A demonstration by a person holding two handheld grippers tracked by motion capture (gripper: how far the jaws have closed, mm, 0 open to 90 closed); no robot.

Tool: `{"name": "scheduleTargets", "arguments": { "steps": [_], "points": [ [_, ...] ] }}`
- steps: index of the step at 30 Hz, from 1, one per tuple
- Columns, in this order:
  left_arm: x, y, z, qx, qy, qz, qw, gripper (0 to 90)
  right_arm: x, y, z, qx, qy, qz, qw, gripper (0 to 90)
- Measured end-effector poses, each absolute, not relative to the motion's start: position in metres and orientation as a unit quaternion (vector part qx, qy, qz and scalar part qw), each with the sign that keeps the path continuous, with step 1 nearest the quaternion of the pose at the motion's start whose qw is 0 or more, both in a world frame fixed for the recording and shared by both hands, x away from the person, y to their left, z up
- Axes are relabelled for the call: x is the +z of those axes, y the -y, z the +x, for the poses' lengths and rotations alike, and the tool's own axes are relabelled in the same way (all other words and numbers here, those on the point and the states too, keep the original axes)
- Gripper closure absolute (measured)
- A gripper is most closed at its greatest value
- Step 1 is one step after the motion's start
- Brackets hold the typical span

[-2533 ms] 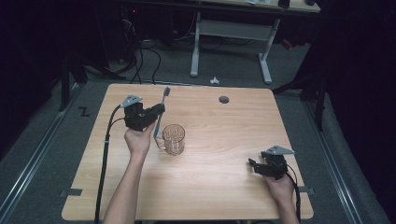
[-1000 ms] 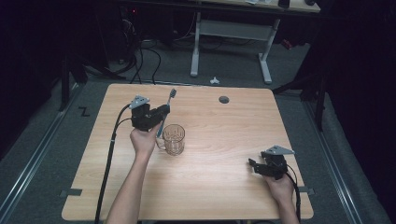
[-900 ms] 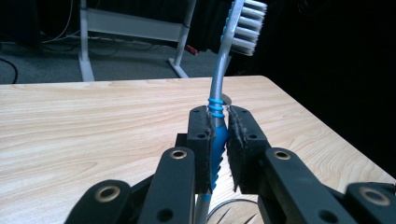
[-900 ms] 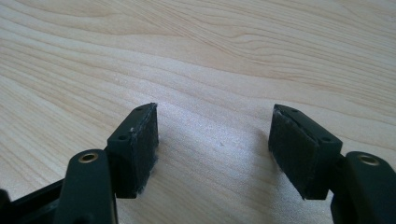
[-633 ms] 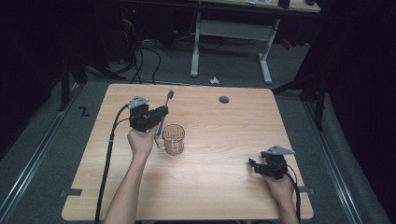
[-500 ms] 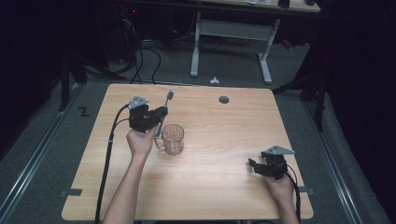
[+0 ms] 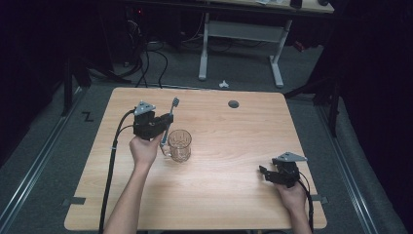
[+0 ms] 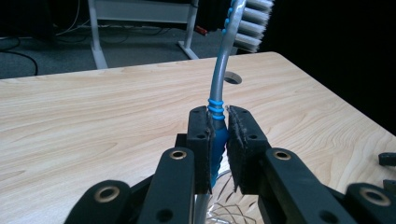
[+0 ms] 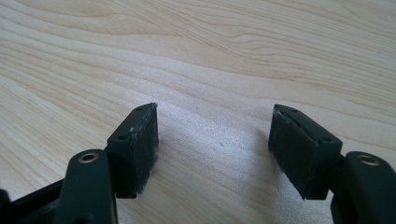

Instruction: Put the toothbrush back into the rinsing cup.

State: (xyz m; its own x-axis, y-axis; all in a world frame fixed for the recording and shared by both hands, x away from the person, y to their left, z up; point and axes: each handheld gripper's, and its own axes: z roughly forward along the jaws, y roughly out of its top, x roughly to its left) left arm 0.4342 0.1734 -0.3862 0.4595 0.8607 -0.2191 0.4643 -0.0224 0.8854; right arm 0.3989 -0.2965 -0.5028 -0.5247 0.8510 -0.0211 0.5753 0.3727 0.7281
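My left gripper (image 7: 164, 122) (image 8: 218, 133) is shut on a grey and blue toothbrush (image 8: 221, 88) (image 7: 170, 117), gripping the blue part of the handle. The brush stands nearly upright with its white bristles at the top. Its lower end hangs by the rim of a clear glass mug (image 7: 179, 145) just right of my hand; the glass rim (image 8: 224, 211) shows under the jaws. My right gripper (image 7: 266, 172) (image 9: 214, 140) rests low over the bare wooden table (image 7: 229, 131) near its front right corner, open with nothing between its pads.
A round cable hole (image 7: 233, 104) sits near the table's far edge. A white-legged desk frame (image 7: 238, 34) and loose cables (image 7: 151, 53) are on the floor beyond the table. A small white object (image 7: 223, 84) lies on the floor behind it.
My left gripper has shifted slightly with the toothbrush, which now stands closer over the mug than 2.5 seconds ago. The right gripper has stayed put.
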Motion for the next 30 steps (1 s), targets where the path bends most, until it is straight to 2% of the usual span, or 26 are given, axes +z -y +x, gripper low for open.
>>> {"name": "scheduleTargets", "arguments": {
  "steps": [30],
  "points": [
    [-0.39,-0.188,0.419,0.193,-0.487,0.691,0.498,79.4,-0.503,0.296,0.399,0.342,-0.803,0.444,0.202,33.6]
  ]
}}
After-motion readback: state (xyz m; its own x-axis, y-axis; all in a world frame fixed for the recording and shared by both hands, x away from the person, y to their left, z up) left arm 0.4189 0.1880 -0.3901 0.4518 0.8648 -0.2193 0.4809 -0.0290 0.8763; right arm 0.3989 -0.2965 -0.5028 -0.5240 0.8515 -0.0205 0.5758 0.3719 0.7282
